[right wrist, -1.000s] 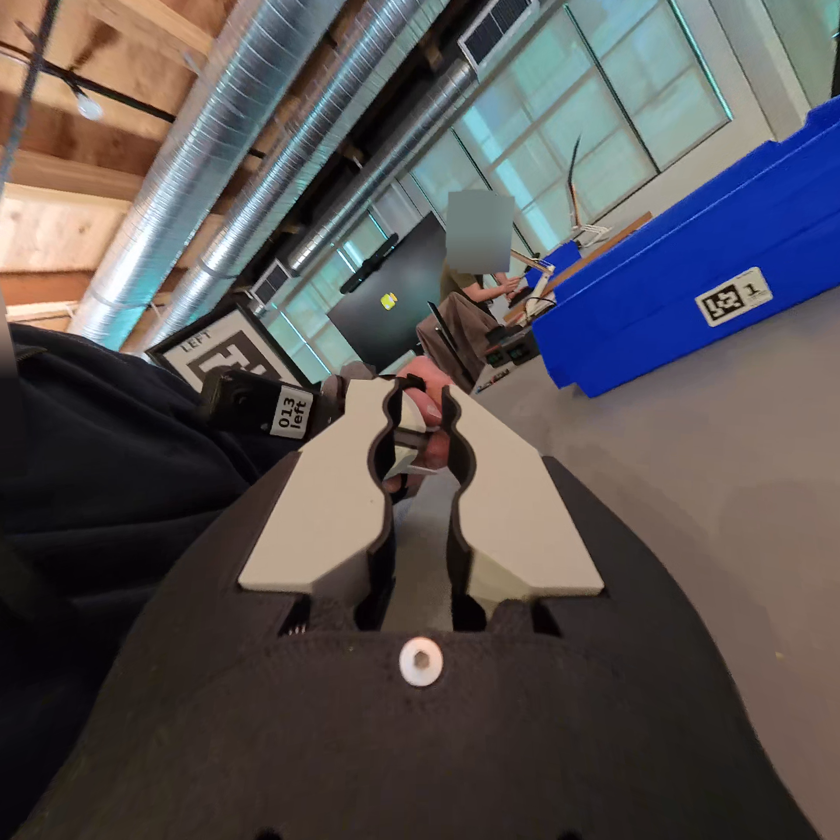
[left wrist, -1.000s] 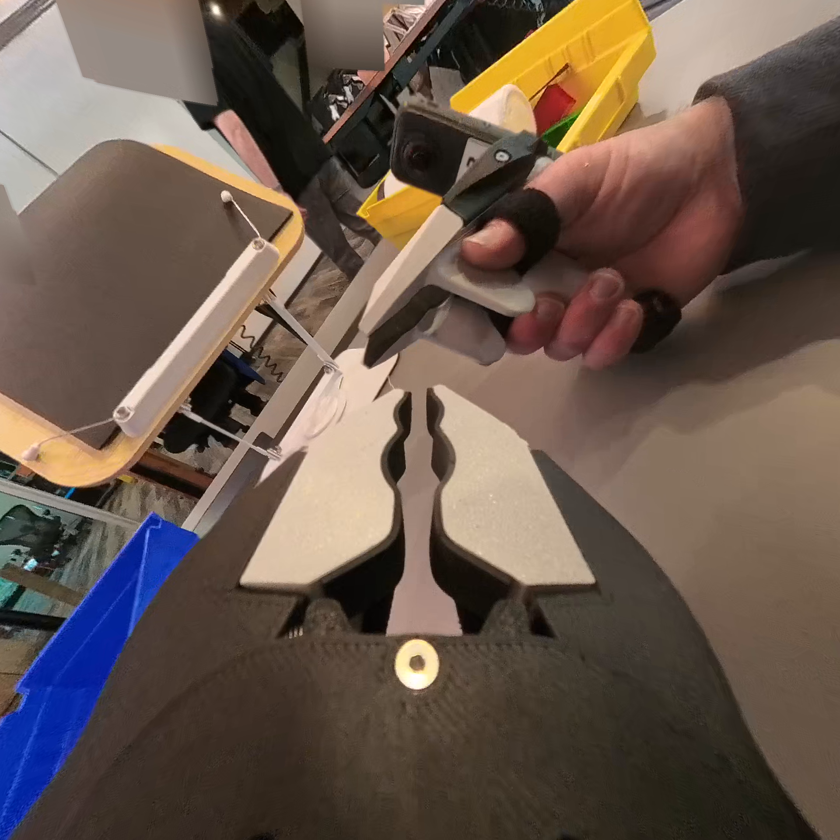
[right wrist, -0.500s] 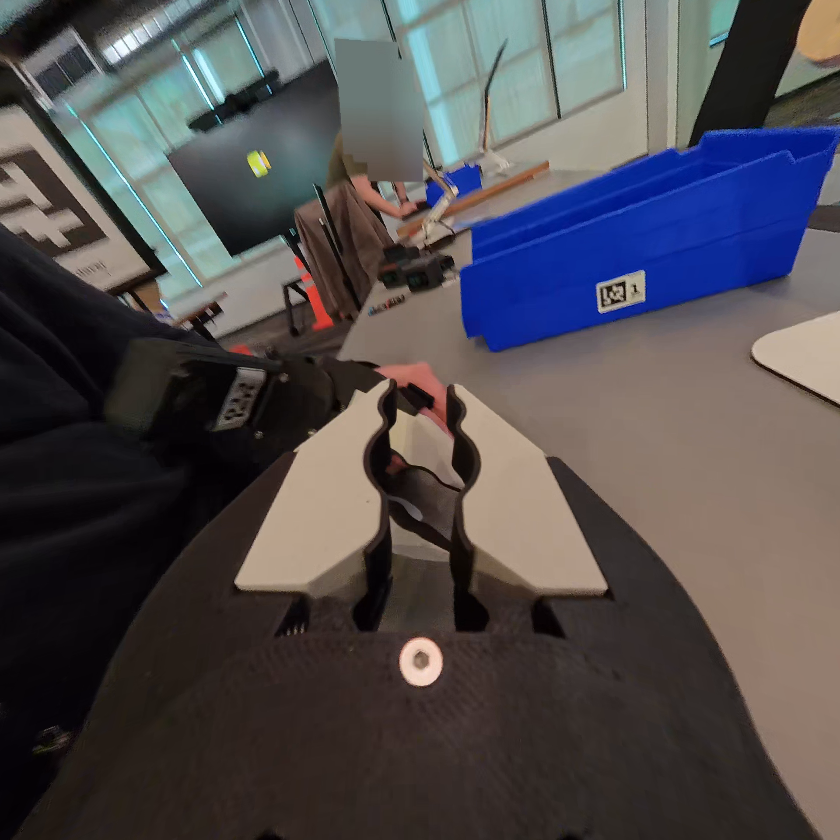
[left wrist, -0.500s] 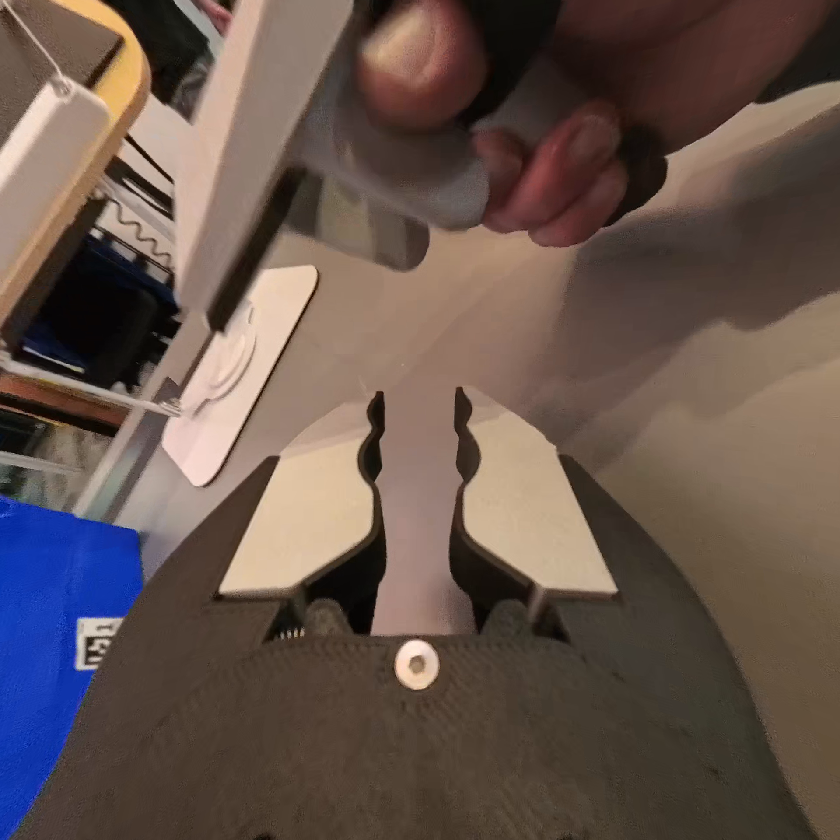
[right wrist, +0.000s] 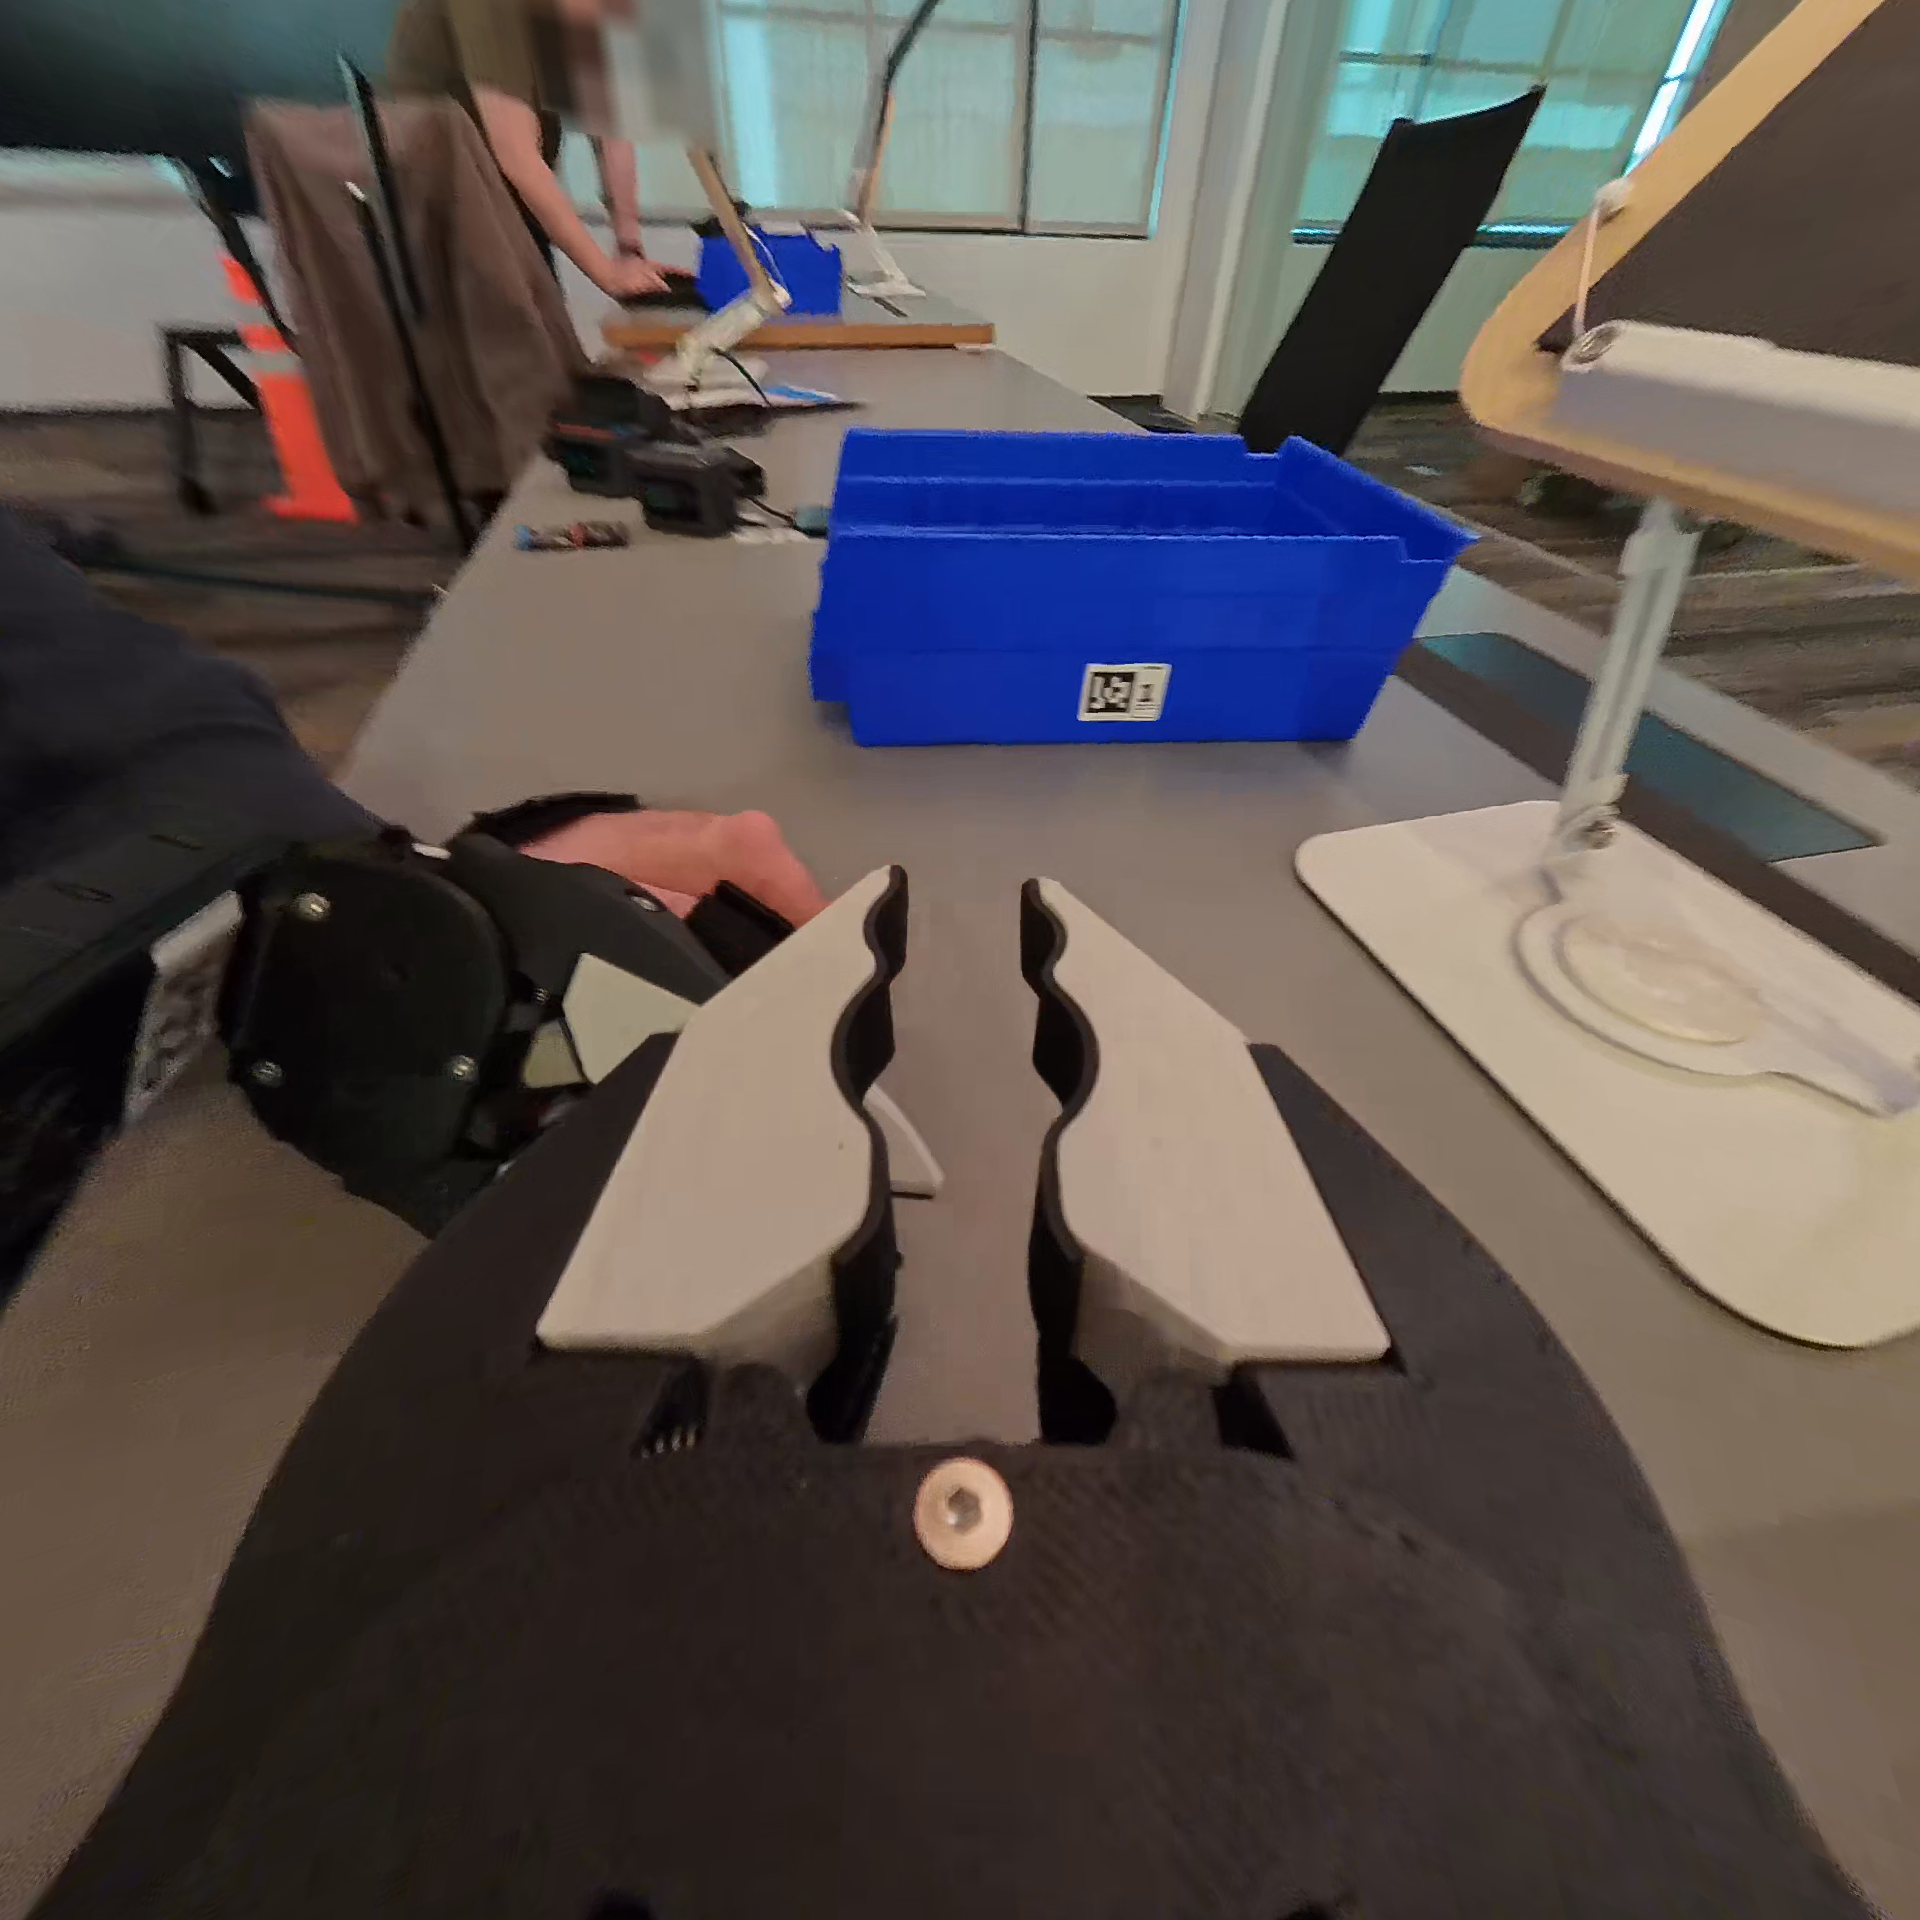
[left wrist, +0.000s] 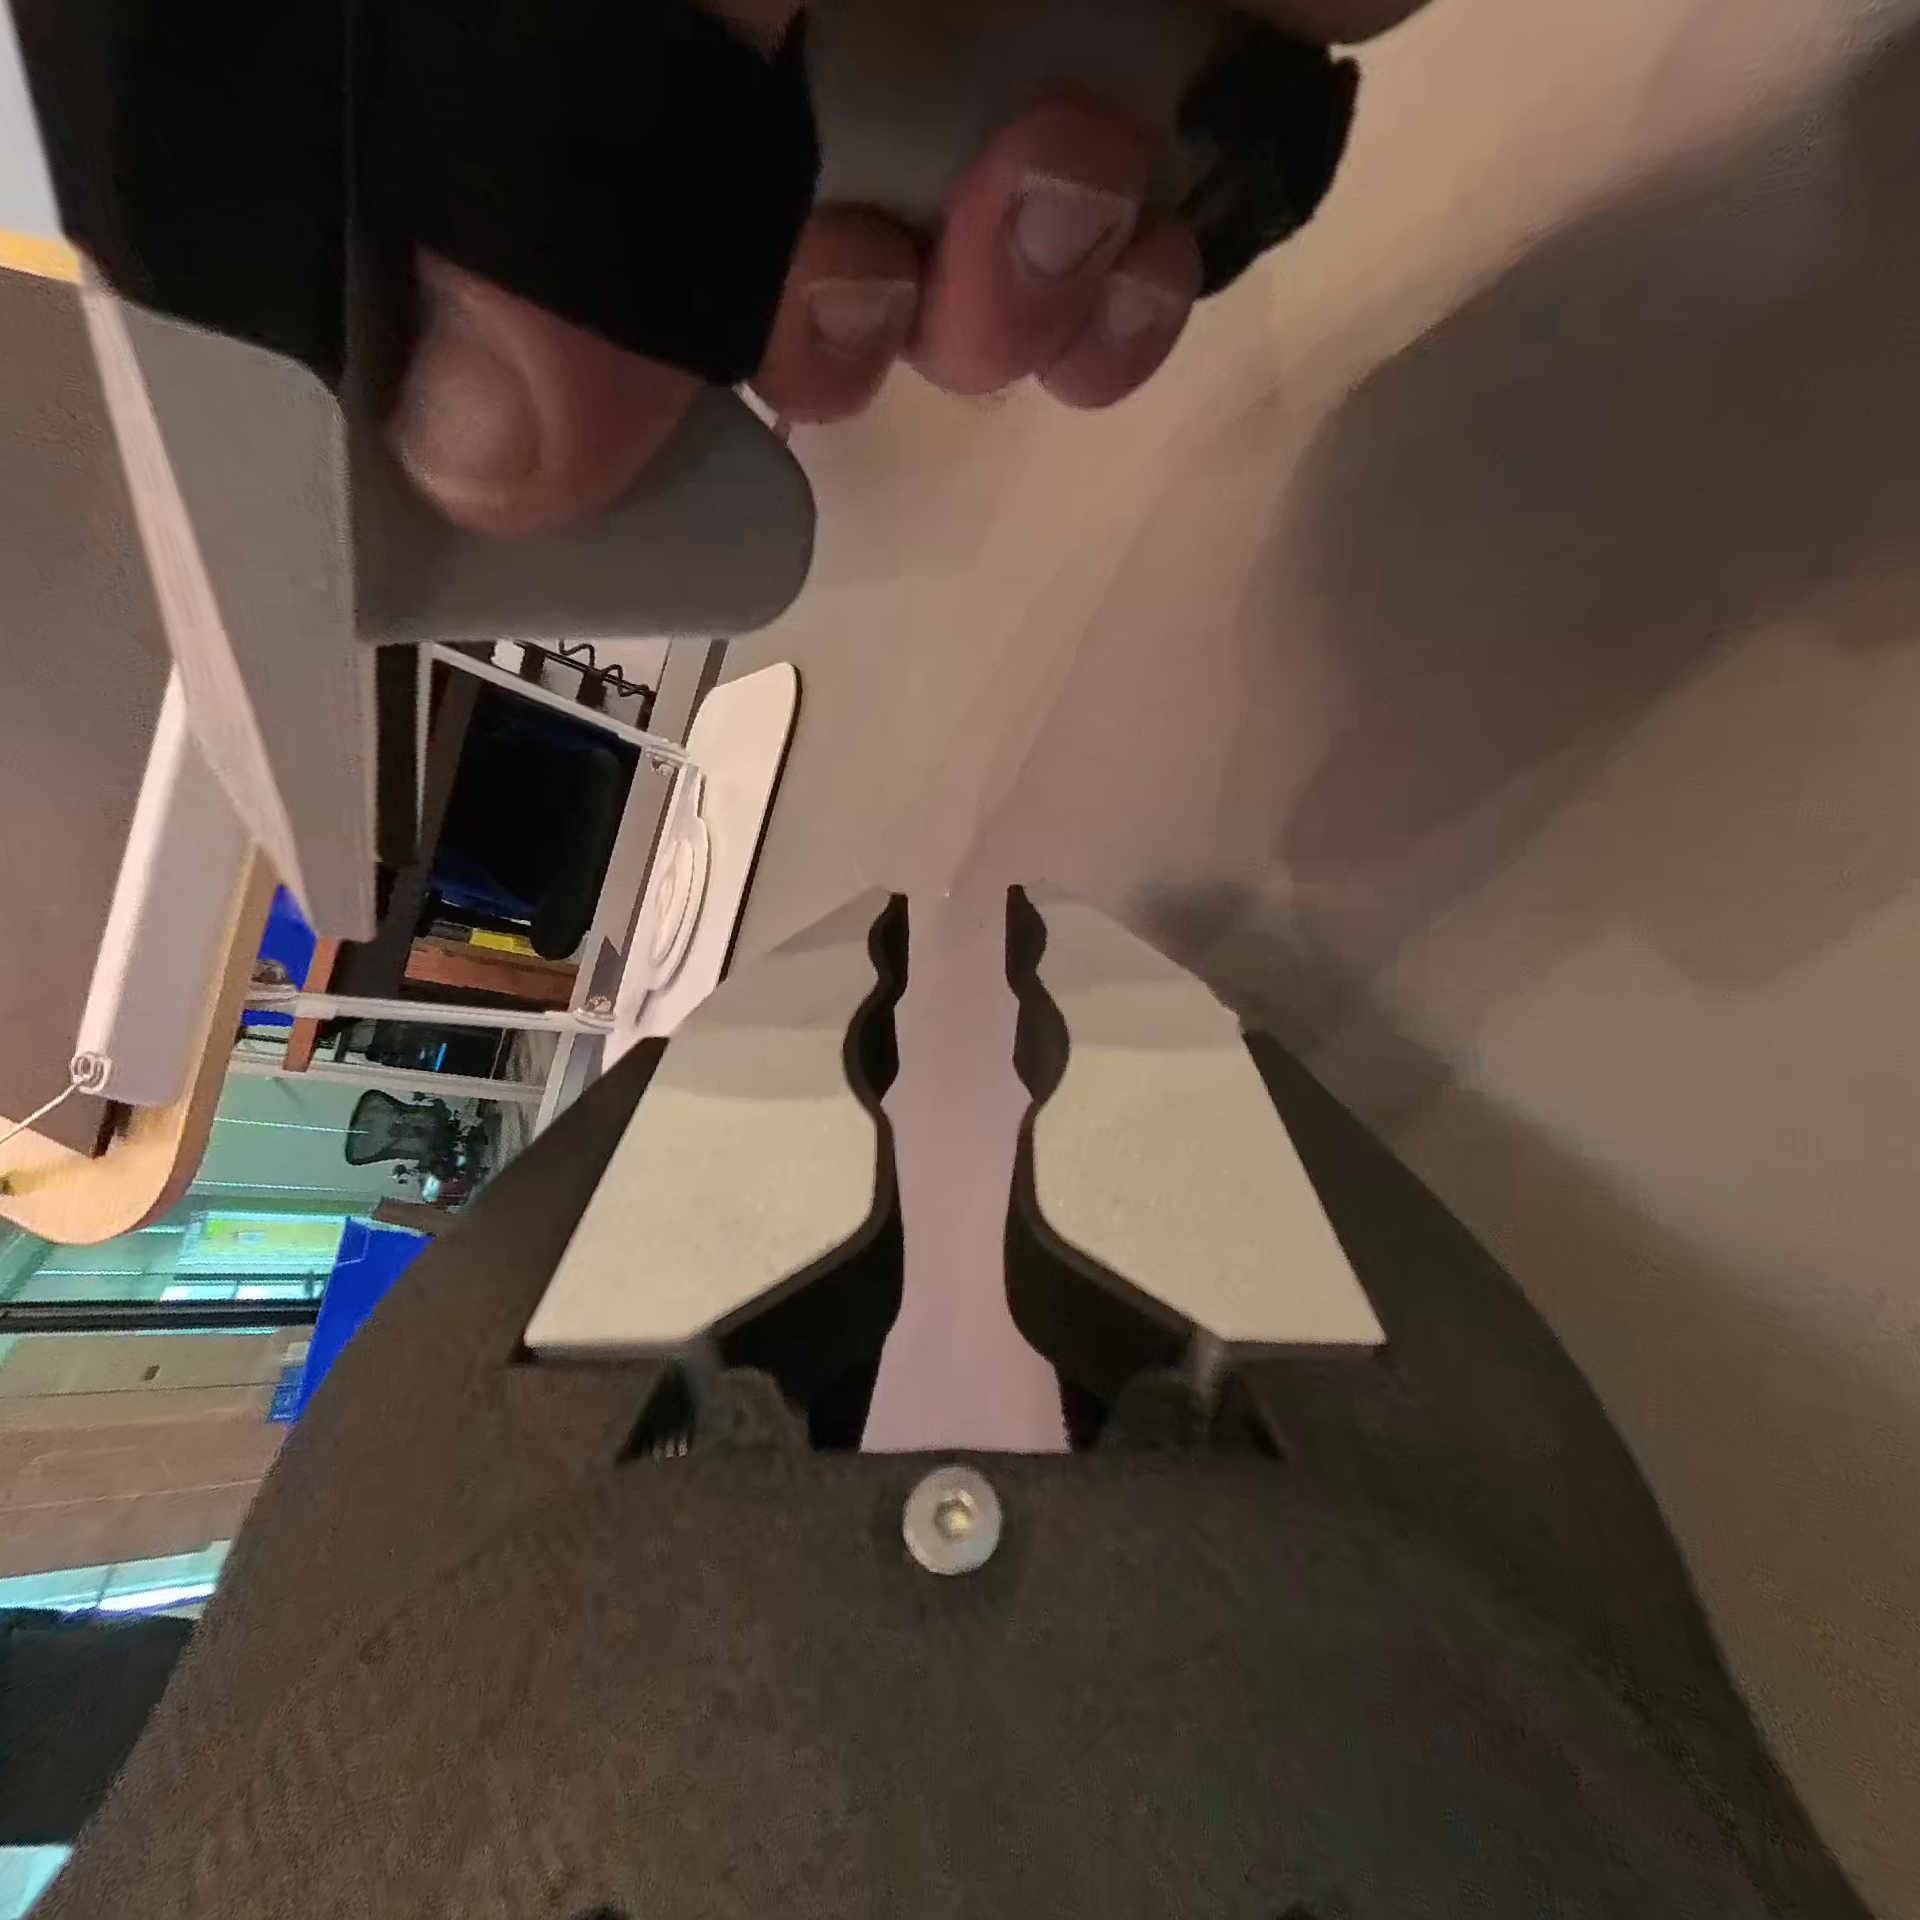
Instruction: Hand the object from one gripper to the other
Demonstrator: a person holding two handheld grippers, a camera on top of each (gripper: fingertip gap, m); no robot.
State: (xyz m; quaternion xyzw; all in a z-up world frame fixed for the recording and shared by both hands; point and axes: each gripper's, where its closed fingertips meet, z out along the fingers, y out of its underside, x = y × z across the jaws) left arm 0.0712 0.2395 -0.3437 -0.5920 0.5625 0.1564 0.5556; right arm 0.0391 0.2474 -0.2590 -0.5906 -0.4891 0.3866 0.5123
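No object to hand over shows in either view. My left gripper (left wrist: pixel 953 904) is open and empty, its jaws a small gap apart over the grey table (left wrist: pixel 1351 727). The right gripper's grey finger (left wrist: pixel 260 623) and the hand (left wrist: pixel 1039 260) holding it loom very close at the top left of the left wrist view. My right gripper (right wrist: pixel 961 894) is open and empty. The left gripper's black body (right wrist: pixel 395 1018) and its hand (right wrist: pixel 686 842) lie just to its lower left, with a grey finger tip (right wrist: pixel 909 1148) showing under the right jaws.
A blue bin (right wrist: pixel 1112 603) stands on the table (right wrist: pixel 623 675) ahead of the right gripper. A white stand base (right wrist: pixel 1558 1039) with a post and a wood-edged panel (right wrist: pixel 1662 208) is at the right; the base also shows in the left wrist view (left wrist: pixel 738 790). A person works at a far table. One gripper's finger ends stand about 9 cm off the other's.
The right view has tipped down from the ceiling to the table. The right gripper has come much closer over the left camera. Both jaws stand wider than a second ago.
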